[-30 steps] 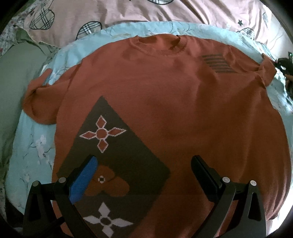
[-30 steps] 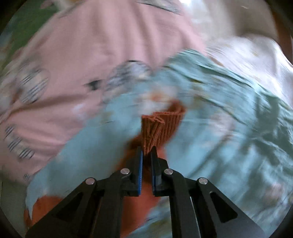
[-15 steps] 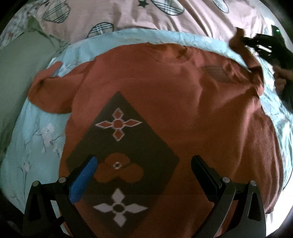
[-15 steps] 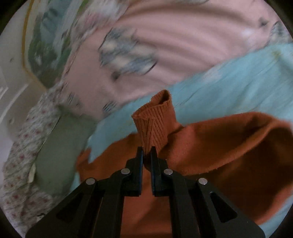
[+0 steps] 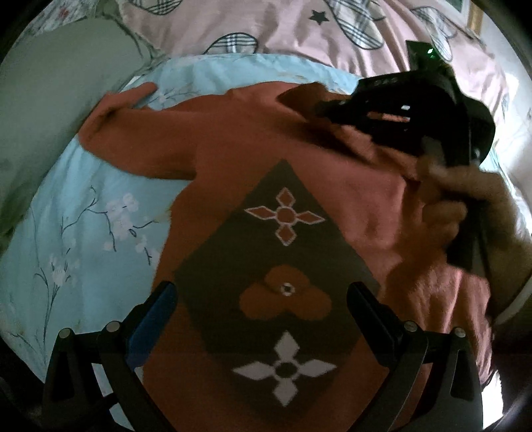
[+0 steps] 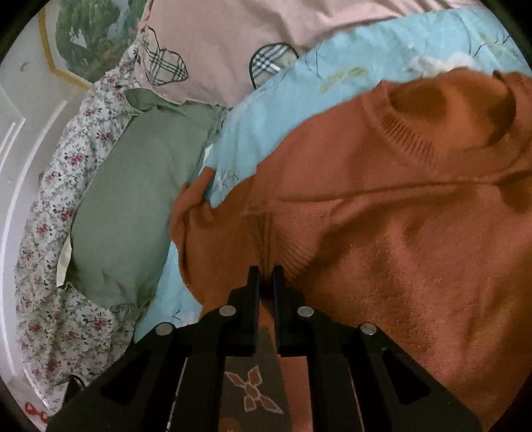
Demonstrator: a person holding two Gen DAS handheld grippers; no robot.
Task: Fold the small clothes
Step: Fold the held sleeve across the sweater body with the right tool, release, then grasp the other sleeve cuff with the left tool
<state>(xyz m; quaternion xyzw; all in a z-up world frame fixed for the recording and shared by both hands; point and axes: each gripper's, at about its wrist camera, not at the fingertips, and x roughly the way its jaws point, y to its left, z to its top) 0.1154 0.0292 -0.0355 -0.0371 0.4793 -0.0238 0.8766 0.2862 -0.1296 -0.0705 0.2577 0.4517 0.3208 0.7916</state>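
Sweater [image 5: 299, 159]: right tool [image 6: 265, 275], apparently clenched on its sleeve cuff [image 6: 266, 239], should lay it flat across; left tool [image 5: 262, 309] hangs released.

the rust-orange knitted sweater [image 5: 332, 172] is lying spread on the light blue flowered sheet [image 5: 83, 232] of the bed, its dark diamond panel [image 5: 276, 259] facing up. the sheet is lying in front of the pink quilt with plaid hearts [image 5: 282, 23], and the grey-green pillow [image 6: 133, 206] is sitting at the sweater's left, beside its left sleeve [image 5: 109, 119]. the left claw [image 5: 262, 319] is hanging over the panel's lower part. the right claw [image 6: 265, 282] is lying over the sweater's chest with the right sleeve's ribbed cuff [image 6: 266, 239] between its fingers, just below the neckline [image 6: 432, 109].
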